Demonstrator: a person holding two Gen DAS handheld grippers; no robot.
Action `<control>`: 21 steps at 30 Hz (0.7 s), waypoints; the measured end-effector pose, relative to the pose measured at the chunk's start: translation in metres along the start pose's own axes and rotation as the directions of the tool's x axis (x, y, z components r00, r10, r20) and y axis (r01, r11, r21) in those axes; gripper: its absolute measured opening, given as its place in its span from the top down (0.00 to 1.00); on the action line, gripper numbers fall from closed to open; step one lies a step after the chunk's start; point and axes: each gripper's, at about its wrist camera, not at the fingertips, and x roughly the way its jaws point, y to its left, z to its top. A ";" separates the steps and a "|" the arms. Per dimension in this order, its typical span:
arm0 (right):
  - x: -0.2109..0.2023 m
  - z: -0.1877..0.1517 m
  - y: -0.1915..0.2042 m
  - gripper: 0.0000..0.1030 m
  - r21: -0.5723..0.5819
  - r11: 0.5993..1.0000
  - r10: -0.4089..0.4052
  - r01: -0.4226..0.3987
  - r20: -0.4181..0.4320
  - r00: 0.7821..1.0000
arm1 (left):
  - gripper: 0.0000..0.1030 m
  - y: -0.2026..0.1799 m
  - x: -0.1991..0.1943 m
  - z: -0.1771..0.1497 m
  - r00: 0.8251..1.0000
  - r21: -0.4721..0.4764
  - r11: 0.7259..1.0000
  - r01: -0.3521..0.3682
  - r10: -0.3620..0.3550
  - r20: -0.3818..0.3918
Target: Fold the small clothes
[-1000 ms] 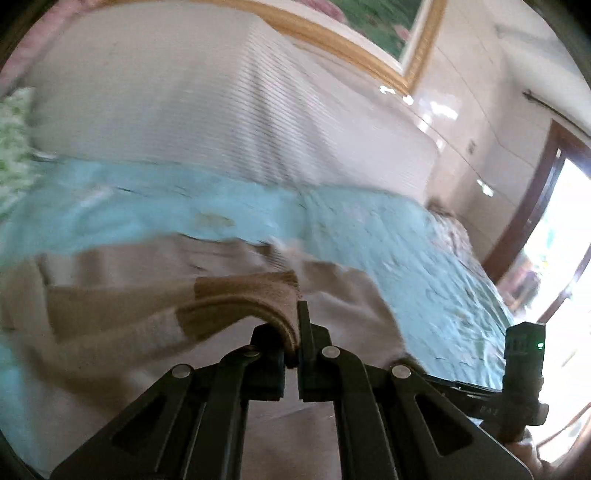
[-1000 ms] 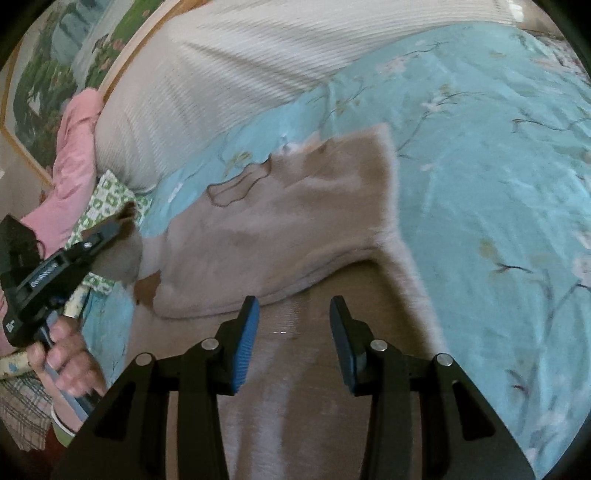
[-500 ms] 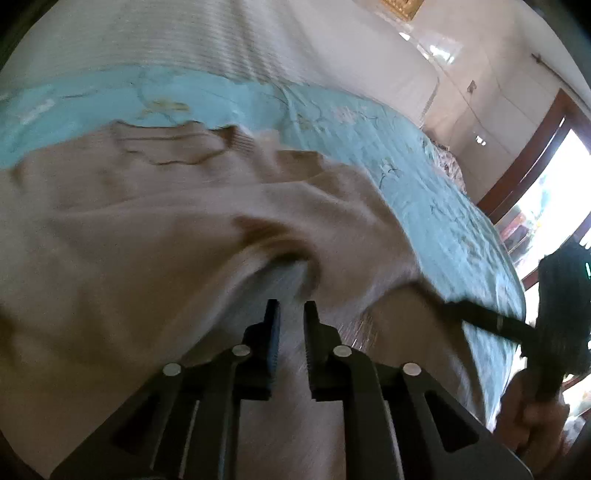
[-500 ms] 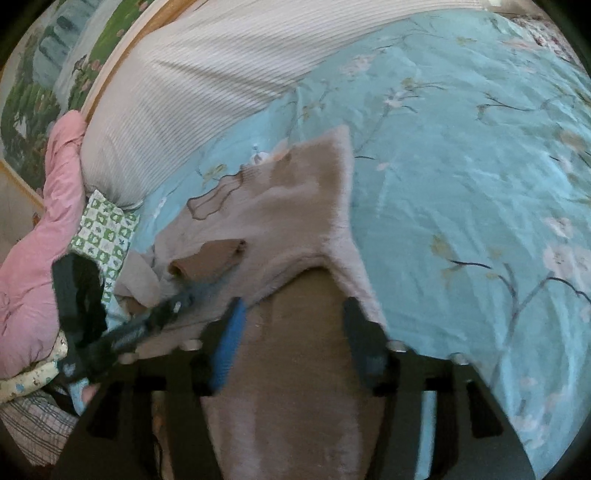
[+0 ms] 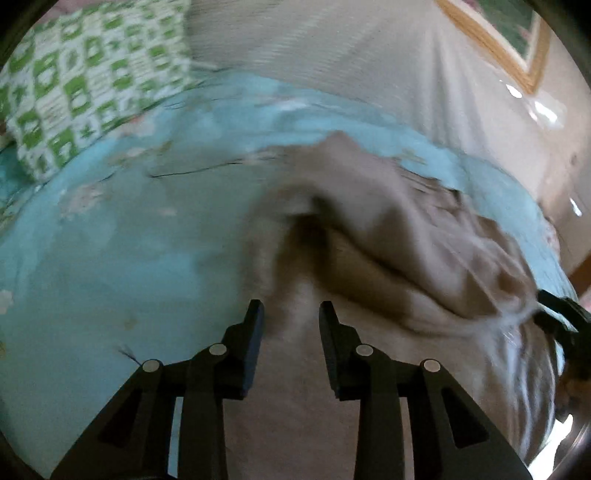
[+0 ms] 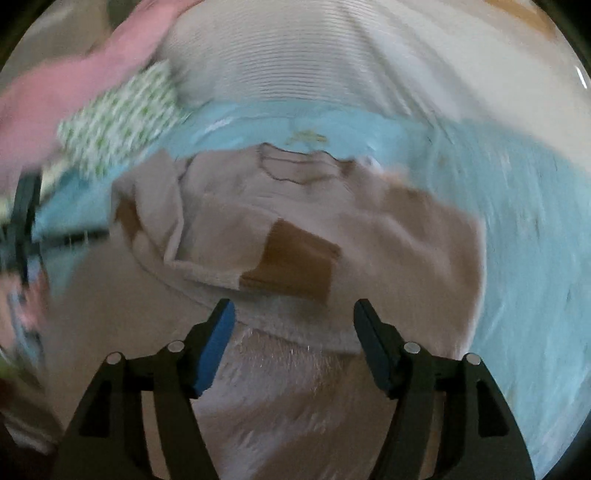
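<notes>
A small beige sweater [image 6: 317,206] with brown cuffs lies on the light blue floral bedspread [image 6: 517,236], neckline away from me. One sleeve is folded across its body, with the brown cuff [image 6: 295,254] on top. My right gripper [image 6: 293,317] is open and empty just above the sweater's lower part. In the left wrist view the sweater [image 5: 388,240] is blurred and rumpled. My left gripper [image 5: 290,317] is open and empty over the sweater's left edge. The right gripper shows at the right edge of the left wrist view [image 5: 565,317].
A green-and-white checked pillow [image 5: 85,74] lies at the back left, also seen in the right wrist view [image 6: 122,114]. A pink cloth [image 6: 62,85] lies beside it. A white ribbed headboard [image 6: 295,51] stands behind. A framed picture [image 5: 509,33] hangs above.
My left gripper let go of the sleeve cuff, opened, and swung left. The sleeve now lies folded across the sweater. My right gripper opened wider and turned toward the sweater's middle.
</notes>
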 end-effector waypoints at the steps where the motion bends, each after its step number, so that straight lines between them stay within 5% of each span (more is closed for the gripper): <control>1: 0.003 0.003 0.007 0.31 -0.061 0.998 -0.014 0.014 0.003 1.000 | 0.69 0.004 0.004 0.003 1.000 0.001 1.000 -0.022 0.022 -0.004; 6: 0.023 0.009 0.029 0.25 -0.286 0.952 -0.110 0.108 0.010 0.994 | 0.62 0.002 0.024 0.019 0.998 0.016 0.998 -0.060 0.060 -0.006; 10: 0.040 0.012 0.028 0.27 -0.341 0.934 -0.115 0.107 -0.004 0.993 | 0.62 -0.004 0.035 0.027 0.996 0.035 0.996 -0.086 0.086 0.000; 11: 0.043 0.014 0.027 0.41 -0.343 0.935 -0.102 0.091 -0.012 0.995 | 0.62 -0.007 0.036 0.029 0.996 0.035 0.996 -0.087 0.087 0.000; 12: 0.046 0.016 0.024 0.72 -0.336 0.939 -0.088 0.071 -0.036 0.995 | 0.62 -0.007 0.037 0.030 0.996 0.036 0.995 -0.089 0.089 0.001; 13: 0.047 0.017 0.023 0.88 -0.325 0.944 -0.083 0.061 -0.054 0.995 | 0.62 -0.006 0.038 0.030 0.996 0.036 0.995 -0.091 0.091 0.002; 14: 0.046 0.020 0.020 0.94 -0.301 0.953 -0.065 0.040 -0.071 0.995 | 0.62 -0.006 0.038 0.031 0.996 0.033 0.995 -0.092 0.092 0.002; 17: 0.025 0.032 0.006 0.94 -0.147 0.984 0.092 -0.102 -0.074 0.993 | 0.62 -0.003 0.039 0.032 0.996 0.024 0.996 -0.088 0.088 0.003; 18: 0.011 0.039 -0.009 0.94 -0.021 0.979 0.201 -0.202 -0.052 0.978 | 0.62 -0.003 0.039 0.032 0.996 0.023 0.996 -0.089 0.089 0.004; 21: -0.019 0.051 -0.046 0.94 0.217 0.893 0.395 -0.394 0.041 0.918 | 0.60 -0.002 0.038 0.032 0.996 0.023 0.995 -0.094 0.094 0.005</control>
